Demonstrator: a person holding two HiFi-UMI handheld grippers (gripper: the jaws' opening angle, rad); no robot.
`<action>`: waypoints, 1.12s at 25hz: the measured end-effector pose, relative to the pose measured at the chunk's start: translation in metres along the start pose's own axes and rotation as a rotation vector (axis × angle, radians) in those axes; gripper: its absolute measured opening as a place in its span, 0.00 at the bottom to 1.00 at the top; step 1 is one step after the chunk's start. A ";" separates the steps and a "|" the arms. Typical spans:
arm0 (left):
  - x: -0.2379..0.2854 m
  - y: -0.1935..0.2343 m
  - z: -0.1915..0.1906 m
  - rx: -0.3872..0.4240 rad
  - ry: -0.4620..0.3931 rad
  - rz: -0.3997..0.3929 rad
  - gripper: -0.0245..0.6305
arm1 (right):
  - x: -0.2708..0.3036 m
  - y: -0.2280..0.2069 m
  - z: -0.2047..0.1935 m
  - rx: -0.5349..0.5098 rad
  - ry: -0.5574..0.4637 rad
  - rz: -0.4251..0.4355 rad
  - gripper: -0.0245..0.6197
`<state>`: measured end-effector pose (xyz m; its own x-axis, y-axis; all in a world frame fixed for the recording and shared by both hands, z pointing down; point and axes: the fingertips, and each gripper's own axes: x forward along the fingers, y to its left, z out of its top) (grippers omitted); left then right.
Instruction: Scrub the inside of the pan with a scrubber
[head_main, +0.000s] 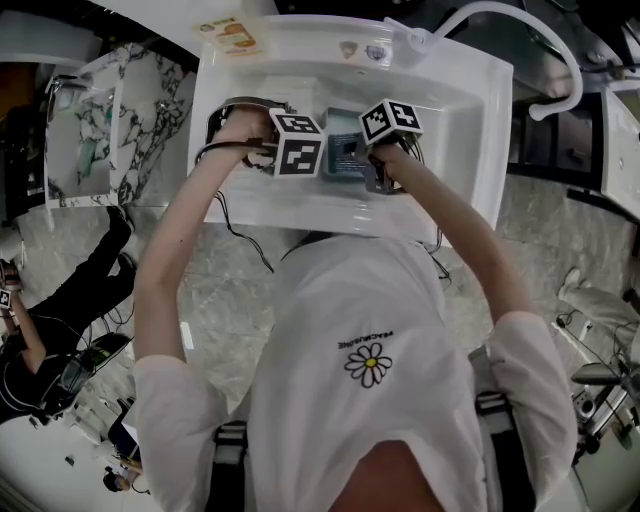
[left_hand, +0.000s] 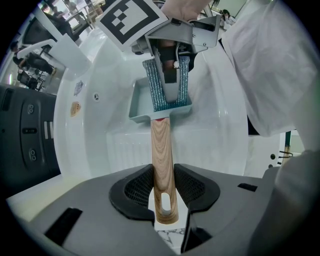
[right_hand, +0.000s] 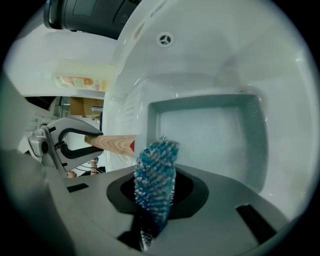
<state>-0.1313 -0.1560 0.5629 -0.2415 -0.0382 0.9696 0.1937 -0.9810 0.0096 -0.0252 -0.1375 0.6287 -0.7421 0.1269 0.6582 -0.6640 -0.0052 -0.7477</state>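
While the L gripper (left_hand: 164, 187) was clamped on the pan's wooden handle (left_hand: 161, 150), jaws partway closed w/ pads pressing both sides, the pan (right_hand: 210, 135) was down in the white sink (right_hand: 200, 50), its handle running straight back to that gripper; the R gripper (right_hand: 155, 195), pinched tight on the blue scrubber (right_hand: 156, 172), hung over the pan's handle end; most of the pan floor lay ahead of the tip, so the stroke prob. needed to run away from the handle.

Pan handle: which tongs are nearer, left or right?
Left. The left tongs clamp the wooden handle; the right tongs hold the scrubber over the pan, off the handle.
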 end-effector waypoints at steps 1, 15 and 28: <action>0.000 0.000 0.000 -0.001 -0.001 -0.001 0.25 | 0.001 0.005 0.000 0.000 0.001 0.016 0.13; 0.000 -0.001 0.002 0.001 -0.011 -0.002 0.25 | -0.022 0.006 0.013 -0.128 -0.108 -0.113 0.13; 0.011 0.008 0.007 0.002 -0.060 0.038 0.25 | -0.146 0.045 0.022 -0.579 -0.533 -0.394 0.13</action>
<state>-0.1262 -0.1631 0.5750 -0.1763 -0.0638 0.9823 0.2032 -0.9788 -0.0271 0.0513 -0.1783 0.5005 -0.5092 -0.4670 0.7229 -0.8371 0.4640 -0.2898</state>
